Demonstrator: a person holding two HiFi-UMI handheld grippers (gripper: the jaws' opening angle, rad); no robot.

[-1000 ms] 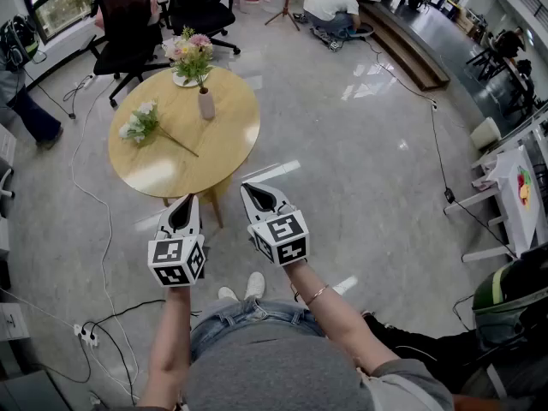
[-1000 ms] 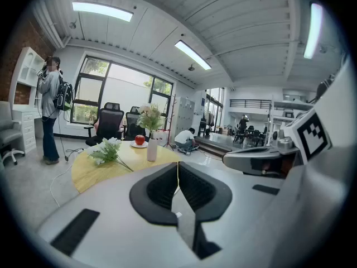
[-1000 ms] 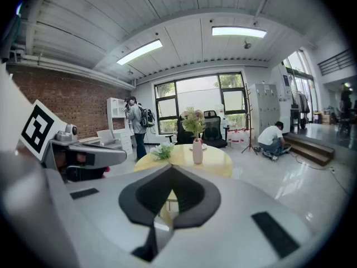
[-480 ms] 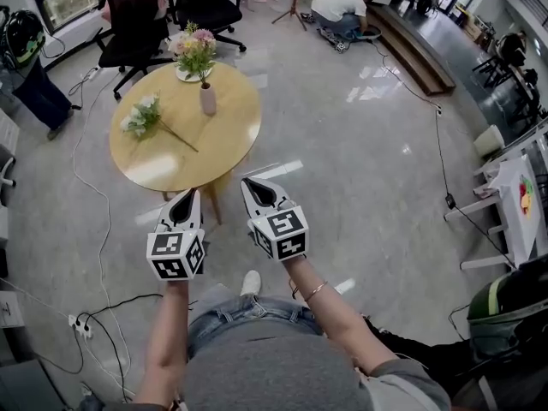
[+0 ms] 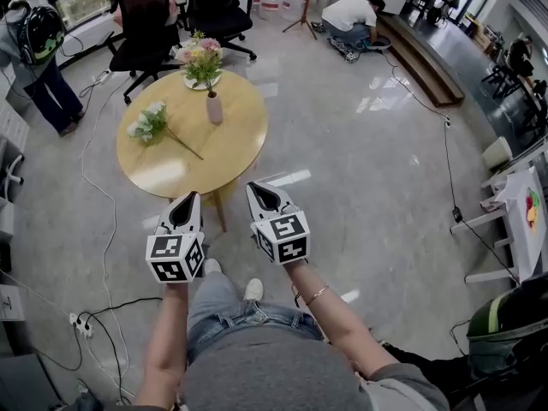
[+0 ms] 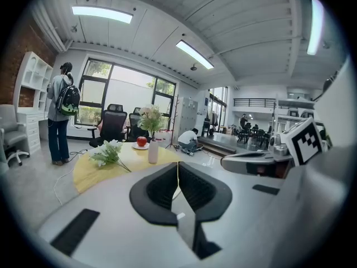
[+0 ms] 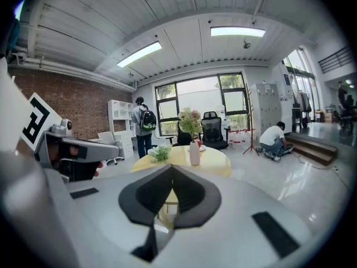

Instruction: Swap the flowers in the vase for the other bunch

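While the vase (image 5: 215, 108) stands upright, the bunch (image 5: 154, 125) lies (stems rightward).

The left hand-held gripper (image 5: 190, 199) and the right hand-held gripper (image 5: 253, 188) are held side by side in front of the person's waist, near each other but not touching; both point forward and slightly downward; each has its jaws pressed together with nothing between them; the bare left forearm (image 5: 167, 332) and right forearm (image 5: 332, 317) reach forward from the torso.
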